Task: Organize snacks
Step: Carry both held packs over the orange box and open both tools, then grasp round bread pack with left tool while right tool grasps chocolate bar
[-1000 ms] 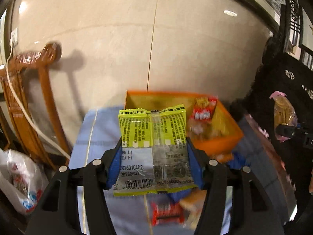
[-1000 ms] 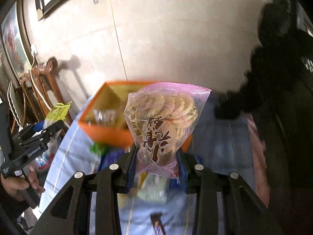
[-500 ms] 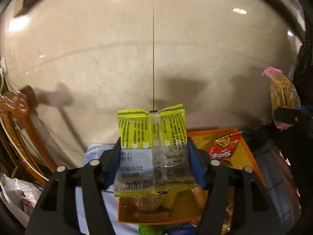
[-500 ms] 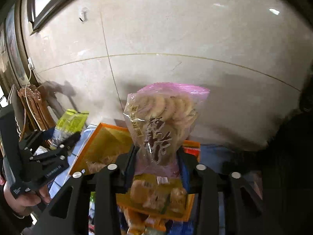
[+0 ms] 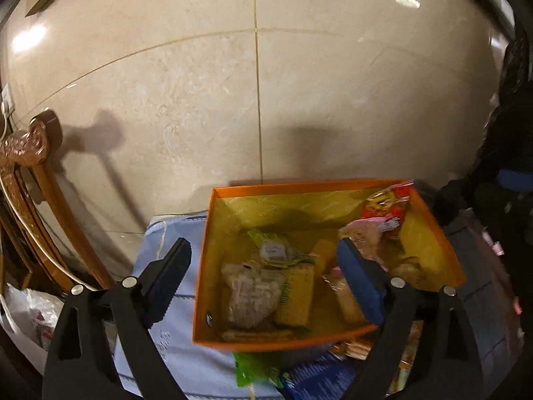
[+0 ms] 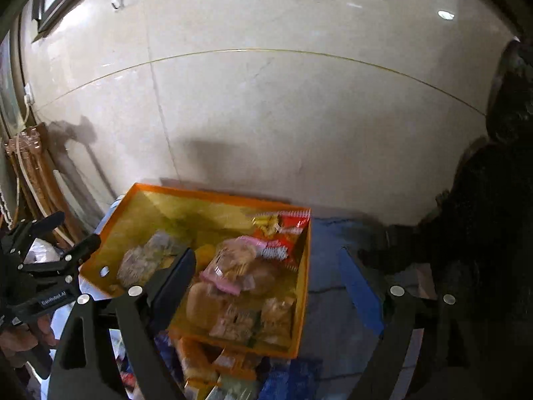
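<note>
We hold both grippers over the orange box [image 5: 429, 220], which sits on a light blue cloth [image 5: 173, 340] on the bench, up against the beige tiled wall [image 5: 299, 83].

Left gripper [image 5: 263, 266]: released, jaws spread wide, nothing between them. Its left finger hangs over the cloth just outside the box's left wall; its right finger, w/ the blue pad [image 5: 358, 283], sits over the box interior. Right gripper [image 6: 266, 266]: also released and empty, jaws wide apart, left finger over the box, right finger over the cloth beside the box's right wall.

Inside the box, a green-yellow packet [image 5: 279, 250] lies near the middle-left on top of a clear bag of pale snacks [image 5: 250, 296]. A pink-edged bag of round biscuits [image 6: 233, 263] lies towards the right side, touching a red packet [image 6: 283, 230] that leans in the far right corner. More clear-wrapped snacks [image 6: 266, 320] fill the near part; blur hides details.

In front of the box, more packets lie on the cloth: a green one [image 5: 253, 370], a dark blue one [image 5: 319, 380], some orange ones [image 6: 213, 363].

From the right wrist view, the left gripper shows at the far left, its jaws apart, w/ our hand [image 6: 20, 336] below it. A carved wooden chair [image 5: 30, 173] stands left of the bench, and a white plastic bag [image 5: 30, 316] lies below it.
</note>
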